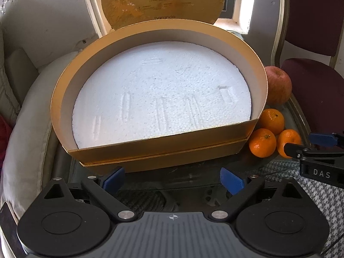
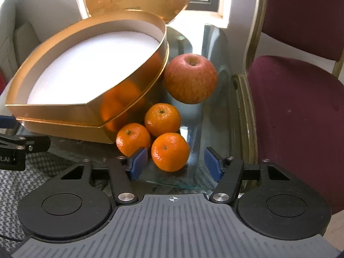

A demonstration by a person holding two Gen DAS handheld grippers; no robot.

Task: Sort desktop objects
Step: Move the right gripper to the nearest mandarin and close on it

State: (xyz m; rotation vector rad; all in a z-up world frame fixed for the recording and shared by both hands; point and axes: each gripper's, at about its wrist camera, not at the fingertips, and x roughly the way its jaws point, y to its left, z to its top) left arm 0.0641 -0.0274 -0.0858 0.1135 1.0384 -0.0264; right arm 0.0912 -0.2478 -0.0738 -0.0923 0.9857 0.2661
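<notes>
A gold half-round box (image 1: 150, 150) sits open on a glass table (image 2: 210, 111), lined inside with a white foam slab (image 1: 161, 90). Its gold lid (image 1: 161, 0) stands upright behind it. Just to the right of the box lie a red apple (image 2: 190, 78) and three mandarins: one nearest the apple (image 2: 162, 119), one beside the box wall (image 2: 132, 138), and one closest to the camera (image 2: 169, 151). The right gripper (image 2: 175, 161) has its blue pads on either side of the closest mandarin, jaws apart and not pressing on it. The left gripper (image 1: 173, 179) hangs before the box's front wall, jaws wide apart with nothing between them. A maroon chair (image 2: 301, 96) stands beside the table
</notes>
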